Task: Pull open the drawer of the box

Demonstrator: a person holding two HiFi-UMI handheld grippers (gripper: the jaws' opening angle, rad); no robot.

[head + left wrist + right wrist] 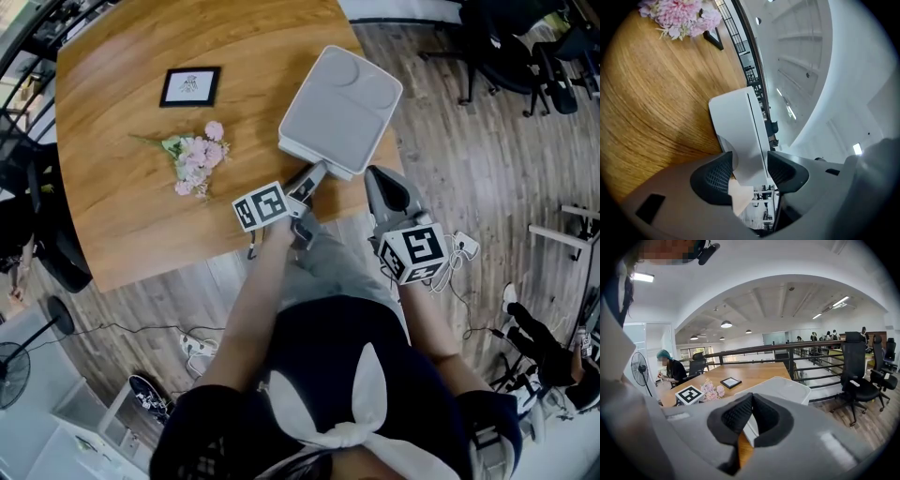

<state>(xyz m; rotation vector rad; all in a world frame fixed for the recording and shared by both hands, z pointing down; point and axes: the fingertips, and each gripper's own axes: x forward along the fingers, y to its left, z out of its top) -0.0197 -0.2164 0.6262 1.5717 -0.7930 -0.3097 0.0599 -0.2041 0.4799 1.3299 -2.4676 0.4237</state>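
A flat white box [339, 105] lies at the near right corner of the wooden table [122, 216], partly over the edge. In the head view my left gripper [316, 172] reaches its near edge. In the left gripper view the drawer front [749, 161] sits between the two dark pads [716, 178], which close on it from both sides. My right gripper [377, 176] hangs just off the table's edge, to the right of the left one and beside the box. In the right gripper view its pads [736, 416] meet with nothing between them, and the box [780, 389] lies just beyond.
A bunch of pink flowers [195, 155] and a small black picture frame [190, 85] lie further back on the table. Office chairs [525, 47] stand on the wooden floor at the right. A person [671, 369] sits at the table's far side.
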